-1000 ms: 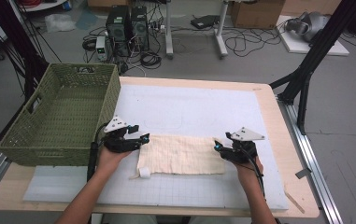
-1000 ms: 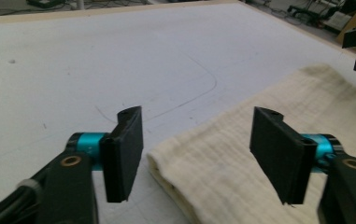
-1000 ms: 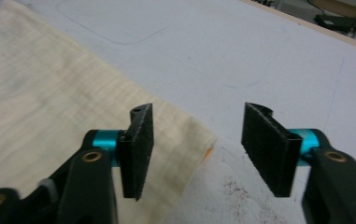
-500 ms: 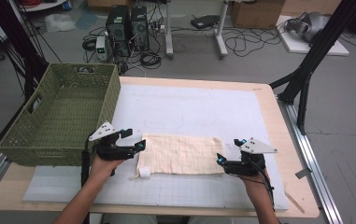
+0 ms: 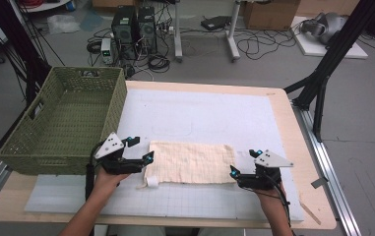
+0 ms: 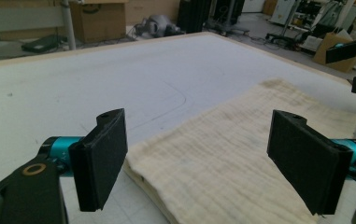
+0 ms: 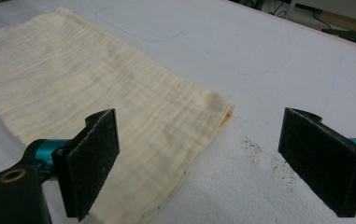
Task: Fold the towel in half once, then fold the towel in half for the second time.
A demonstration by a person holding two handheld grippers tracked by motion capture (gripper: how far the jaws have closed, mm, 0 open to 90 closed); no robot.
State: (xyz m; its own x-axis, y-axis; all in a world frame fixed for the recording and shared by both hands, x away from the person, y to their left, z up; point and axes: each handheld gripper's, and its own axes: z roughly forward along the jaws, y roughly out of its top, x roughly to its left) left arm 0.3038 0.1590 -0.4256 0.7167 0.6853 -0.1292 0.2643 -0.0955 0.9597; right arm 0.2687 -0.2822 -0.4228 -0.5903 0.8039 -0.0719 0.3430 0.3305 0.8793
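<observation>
A cream, loosely woven cloth lies folded flat in a long rectangle on the white mat. A small rolled corner sticks out at its near left. My left gripper sits at the cloth's left end, open, and its own view has the cloth between and below the jaws, untouched. My right gripper is open at the cloth's near right corner. In the right gripper view the cloth's folded edge runs between the open jaws of the gripper, which hold nothing.
A green woven basket stands at the table's left, just behind my left hand. The white mat covers the wooden table. On the floor beyond the table are computers, cables and black frame legs.
Both hands have drawn back a little toward the near edge of the table, the right one farther. The cloth lies where it was.
</observation>
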